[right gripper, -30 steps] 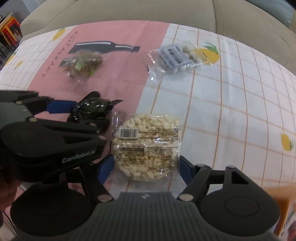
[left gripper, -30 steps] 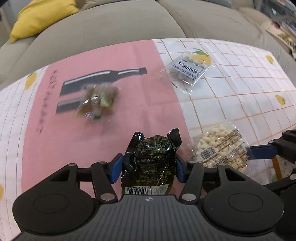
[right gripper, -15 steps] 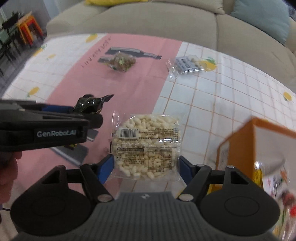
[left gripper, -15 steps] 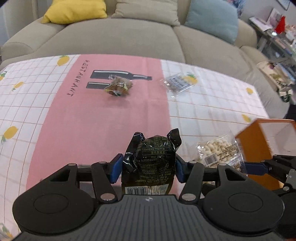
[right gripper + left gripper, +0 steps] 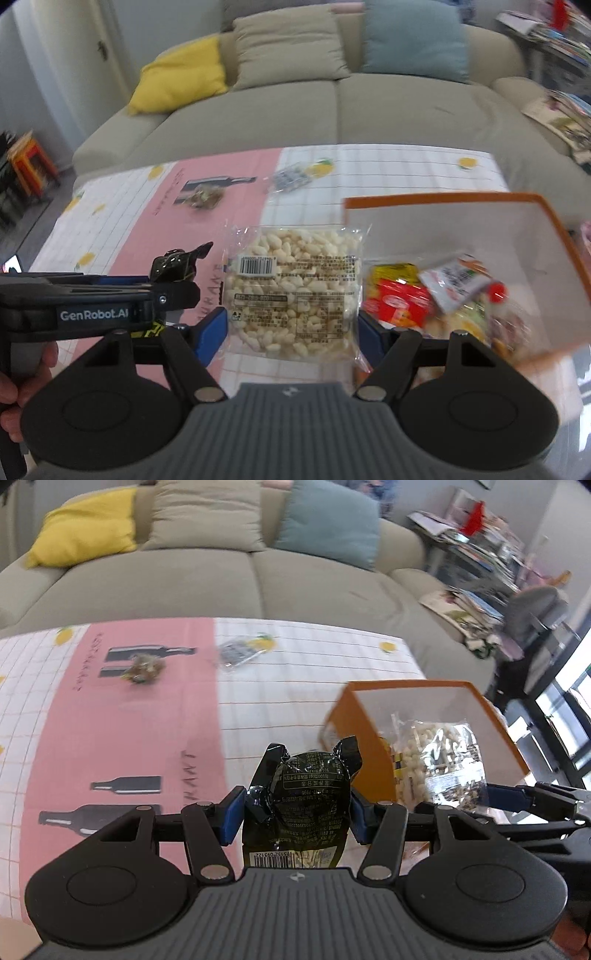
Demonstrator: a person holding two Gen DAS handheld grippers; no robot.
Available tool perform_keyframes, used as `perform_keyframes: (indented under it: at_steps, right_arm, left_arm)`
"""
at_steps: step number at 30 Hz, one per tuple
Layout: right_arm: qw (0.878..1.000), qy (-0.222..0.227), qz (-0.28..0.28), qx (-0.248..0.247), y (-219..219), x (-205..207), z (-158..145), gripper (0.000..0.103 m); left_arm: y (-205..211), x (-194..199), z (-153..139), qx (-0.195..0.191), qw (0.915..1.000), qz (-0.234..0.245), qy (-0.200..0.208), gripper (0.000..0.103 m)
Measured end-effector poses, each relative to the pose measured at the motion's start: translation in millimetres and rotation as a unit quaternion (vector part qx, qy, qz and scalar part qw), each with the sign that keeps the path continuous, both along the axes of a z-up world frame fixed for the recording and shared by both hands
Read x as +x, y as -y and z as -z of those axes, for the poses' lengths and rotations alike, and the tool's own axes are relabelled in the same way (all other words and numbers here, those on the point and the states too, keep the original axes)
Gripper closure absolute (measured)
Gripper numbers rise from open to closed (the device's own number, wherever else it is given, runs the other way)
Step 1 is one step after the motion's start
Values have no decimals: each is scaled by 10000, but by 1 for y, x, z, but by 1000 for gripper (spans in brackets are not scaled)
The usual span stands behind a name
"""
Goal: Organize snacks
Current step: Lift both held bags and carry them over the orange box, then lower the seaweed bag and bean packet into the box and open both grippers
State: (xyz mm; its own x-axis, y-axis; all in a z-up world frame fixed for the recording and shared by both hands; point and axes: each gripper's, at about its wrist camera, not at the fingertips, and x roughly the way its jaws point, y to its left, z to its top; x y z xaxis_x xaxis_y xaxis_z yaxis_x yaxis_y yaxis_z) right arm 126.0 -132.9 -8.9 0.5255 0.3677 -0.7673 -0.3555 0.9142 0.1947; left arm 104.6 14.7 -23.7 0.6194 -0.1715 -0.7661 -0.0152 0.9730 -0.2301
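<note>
My left gripper [image 5: 297,814] is shut on a dark green foil snack pack [image 5: 301,805], held above the tablecloth just left of the orange box [image 5: 354,716]. My right gripper [image 5: 293,326] is shut on a clear bag of white puffed snacks [image 5: 291,288], lifted beside the orange box [image 5: 554,229], which holds several colourful packets [image 5: 436,295]. In the left wrist view the white snack bag [image 5: 436,760] hangs over the box. The left gripper with its dark pack [image 5: 177,264] shows at the left of the right wrist view.
Two more snacks lie far back on the pink and white tablecloth [image 5: 110,731]: a brownish bag [image 5: 144,669] and a clear packet with a dark label [image 5: 240,651]. A beige sofa [image 5: 258,576] with cushions stands behind the table. Cluttered shelves stand at the right.
Both grippers rose and swung right with their snacks still gripped. The orange box came into view, and the white snack bag now hangs beside and over it.
</note>
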Motion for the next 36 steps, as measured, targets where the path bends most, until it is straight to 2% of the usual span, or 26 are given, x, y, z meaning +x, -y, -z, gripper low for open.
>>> perform_keyframes:
  at_steps: [8,16,22,27,29,32,36]
  right_arm:
    - [9985,186,509,-2,70,-25,-16,31]
    - [9950,263,910,-330,129,-25,-25,31]
    - [9925,282,1087,-477,163,-5,-33,31]
    - [9906,136,1246,-553,190,22,-31,31]
    - [9900,61,1258,-631,192,37,-25,31]
    - [9912,-105,1148,-657,194,58,-13,31]
    - [9916,-426,994,-711,189,87,15,31]
  left_arm:
    - [47,-4,-11,-54,9982,584,126,39]
    - [98,11,-21,-60,9919,1247,224,39]
    - [127,38,-26,88,9830,1813,266,39]
    - [144,73,-16,159,9773,2109,63,39]
    - [149,88,-7,274,9764,2142,-20,39]
    - [156,109,8,231,9761,2152,-197,39]
    - [163,131,28,308,9754,2158,-331,39]
